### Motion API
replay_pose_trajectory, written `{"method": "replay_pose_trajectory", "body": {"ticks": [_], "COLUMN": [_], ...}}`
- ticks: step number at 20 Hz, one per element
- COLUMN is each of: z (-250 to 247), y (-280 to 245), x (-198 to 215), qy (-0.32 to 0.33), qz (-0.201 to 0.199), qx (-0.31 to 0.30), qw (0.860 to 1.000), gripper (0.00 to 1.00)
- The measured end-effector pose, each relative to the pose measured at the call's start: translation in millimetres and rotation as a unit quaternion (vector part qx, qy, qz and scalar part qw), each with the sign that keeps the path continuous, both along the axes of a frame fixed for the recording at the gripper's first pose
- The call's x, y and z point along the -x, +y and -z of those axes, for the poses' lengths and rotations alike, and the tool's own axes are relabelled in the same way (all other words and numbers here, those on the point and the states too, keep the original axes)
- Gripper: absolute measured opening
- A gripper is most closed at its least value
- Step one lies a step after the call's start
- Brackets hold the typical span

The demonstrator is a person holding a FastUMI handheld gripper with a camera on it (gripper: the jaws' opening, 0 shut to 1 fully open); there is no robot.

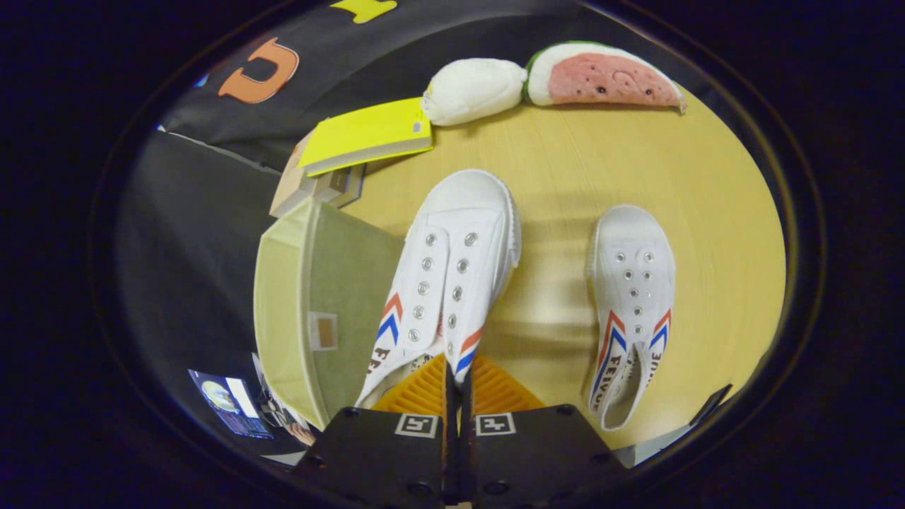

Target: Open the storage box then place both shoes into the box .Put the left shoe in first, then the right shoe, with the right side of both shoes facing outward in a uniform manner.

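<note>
Gripper view: gripper (456,385) fingers pinched on white canvas shoe with red-blue chevron stripes (449,276), toe at 12 o'clock. Second matching shoe (631,304) on wooden table (565,162) at 2 o'clock; pale green fabric box (318,304) at 10.

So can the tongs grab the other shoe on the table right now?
Probably not yet: the tongs are shut on the lifted shoe. The other shoe lies uncovered on the table, nothing blocking it.

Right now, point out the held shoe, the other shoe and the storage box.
held shoe (452,261): gripper view, laced upper, just ahead of the gripper (458,385) shut on its heel side.
other shoe (634,283): gripper view, eyelet area, on the table.
storage box (339,283): gripper view, green inner wall.
</note>
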State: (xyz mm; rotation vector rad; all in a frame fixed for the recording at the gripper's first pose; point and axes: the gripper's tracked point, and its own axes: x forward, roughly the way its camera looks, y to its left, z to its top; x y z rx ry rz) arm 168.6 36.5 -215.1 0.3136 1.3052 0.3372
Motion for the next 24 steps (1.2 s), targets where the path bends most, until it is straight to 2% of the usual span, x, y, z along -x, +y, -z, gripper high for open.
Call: {"method": "replay_pose_trajectory", "body": {"ticks": [7,11,16,24], "z": [-80.0,-89.7,-46.7,41.4], "y": [70.2,123.3,175.3,219.1], "x": [13.0,24.9,35.7,37.4], "qy": [-0.080,-0.090,-0.054,0.015], "qz": [-0.027,-0.055,-0.067,-0.070], "qx": [-0.002,-0.009,0.002,0.058], "qw": [0.996,0.994,0.996,0.996], "gripper": [0.06,0.05,0.05,0.05]}}
